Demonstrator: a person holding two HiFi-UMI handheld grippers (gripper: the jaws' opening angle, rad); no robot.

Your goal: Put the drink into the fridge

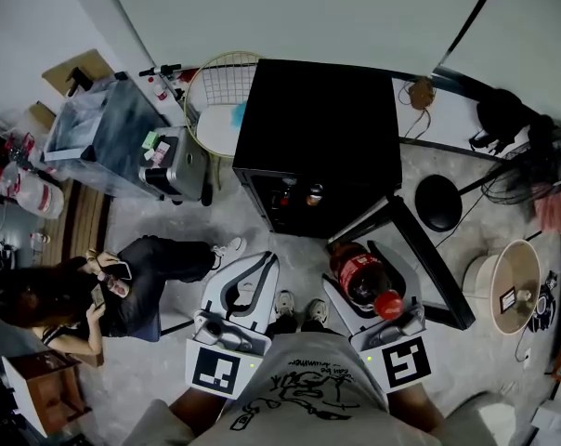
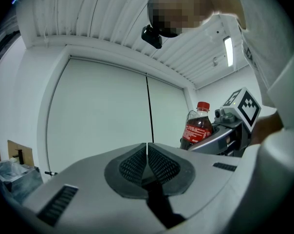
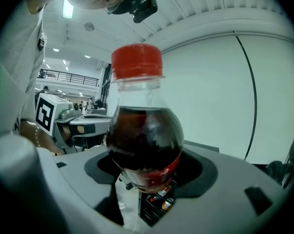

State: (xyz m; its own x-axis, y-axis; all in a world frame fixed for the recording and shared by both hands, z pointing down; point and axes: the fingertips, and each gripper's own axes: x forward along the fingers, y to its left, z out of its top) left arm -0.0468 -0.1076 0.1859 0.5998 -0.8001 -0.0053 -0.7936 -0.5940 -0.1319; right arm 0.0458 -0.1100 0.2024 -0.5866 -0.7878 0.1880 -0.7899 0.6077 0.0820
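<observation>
My right gripper [image 1: 353, 254] is shut on a cola bottle [image 1: 362, 282] with a red cap [image 1: 389, 305]; the cap points back toward me. In the right gripper view the bottle [image 3: 144, 140] fills the gap between the jaws, cap [image 3: 137, 61] up. The black fridge [image 1: 318, 128] stands just ahead on the floor, and its door [image 1: 427, 263] swings open to the right. Drinks show on its shelves [image 1: 299, 195] and below the bottle [image 3: 159, 204]. My left gripper [image 1: 260, 263] hovers left of the bottle, shut and empty, its pads [image 2: 159, 164] touching. The bottle [image 2: 197, 126] shows at its right.
A person with a phone [image 1: 123, 286] sits on the floor at the left. Left of the fridge are a silver appliance [image 1: 180, 163], a round wire guard [image 1: 215, 96] and a plastic bin [image 1: 104, 133]. A black round stool [image 1: 438, 203] and a fan [image 1: 508, 286] stand to the right.
</observation>
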